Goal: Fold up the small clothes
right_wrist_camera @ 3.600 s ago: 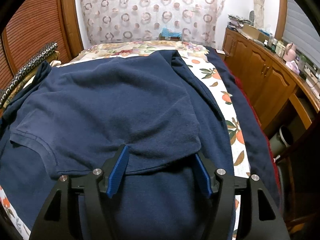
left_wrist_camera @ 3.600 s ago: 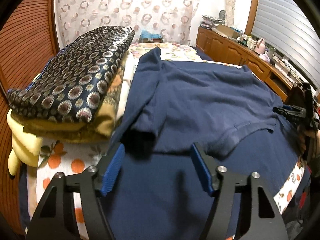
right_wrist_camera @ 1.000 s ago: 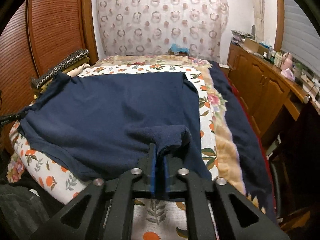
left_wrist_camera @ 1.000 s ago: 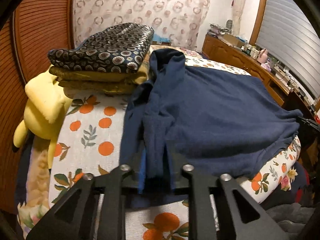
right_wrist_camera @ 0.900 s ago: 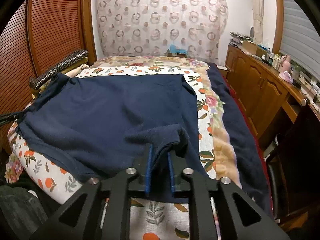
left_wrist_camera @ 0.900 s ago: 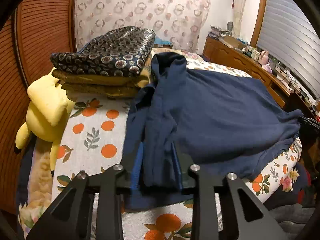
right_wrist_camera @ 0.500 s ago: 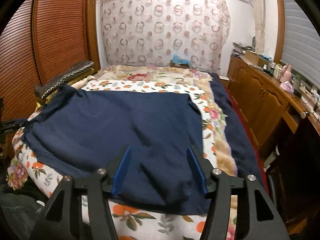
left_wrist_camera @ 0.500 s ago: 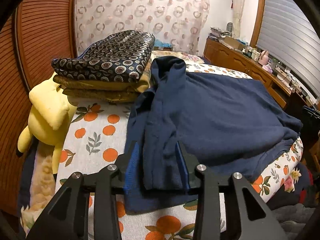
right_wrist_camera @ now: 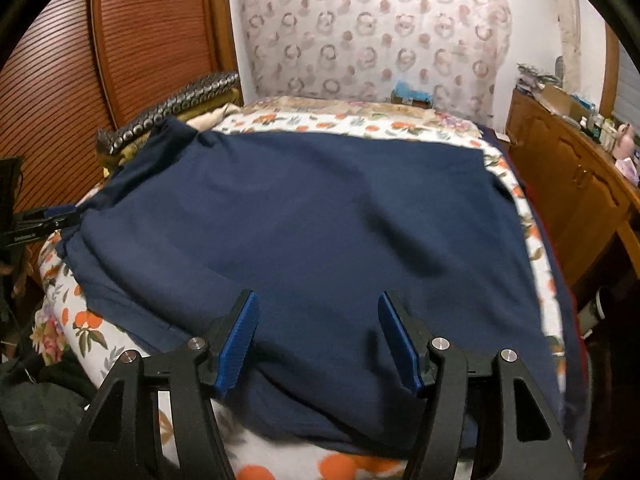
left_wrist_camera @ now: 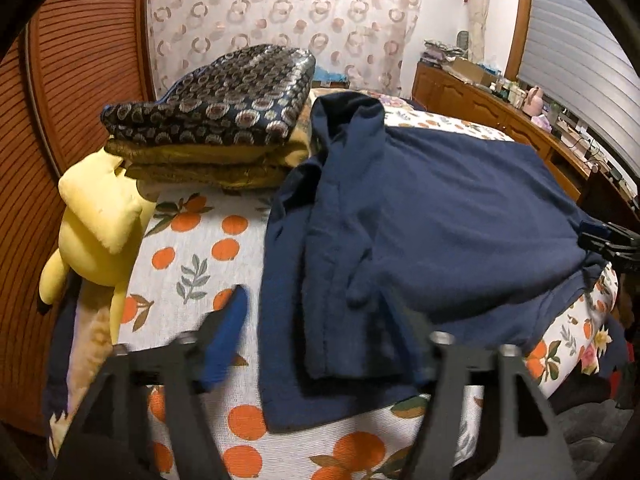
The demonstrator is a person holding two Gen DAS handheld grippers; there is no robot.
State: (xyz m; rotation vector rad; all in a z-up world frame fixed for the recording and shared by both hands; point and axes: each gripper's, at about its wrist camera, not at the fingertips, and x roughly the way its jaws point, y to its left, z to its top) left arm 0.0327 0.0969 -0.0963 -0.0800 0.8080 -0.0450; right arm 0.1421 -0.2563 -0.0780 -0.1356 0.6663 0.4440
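Orange-printed bedding covers the bed (left_wrist_camera: pixel 192 248) I am working over, with a ring-patterned curtain (right_wrist_camera: pixel 372 32) behind it, a slatted wooden wardrobe (right_wrist_camera: pixel 132 40) on the left side and a wooden dresser (right_wrist_camera: pixel 568 184) along the right. A navy shirt (right_wrist_camera: pixel 312 216) lies spread across most of the bed, its near hem close to the bed's front edge. My left gripper (left_wrist_camera: pixel 320 332) is spread wide and holds nothing; its left blue pad sits over the bare orange print, while the right finger is over the shirt's folded sleeve (left_wrist_camera: pixel 340 280), a long doubled strip of cloth that runs between the two fingers. Whether that finger touches the cloth I cannot tell, since the near part of this view is blurred. My right gripper (right_wrist_camera: pixel 318 336) is likewise wide apart and empty, both blue pads hovering above the smooth front part of the shirt. From the left wrist camera I see a stack of folded blankets (left_wrist_camera: pixel 216 120) beside the shirt's collar end, topped by a dark circle-patterned one, and a yellow plush toy (left_wrist_camera: pixel 96 224) slumped at the bed's left edge, well apart from the shirt.
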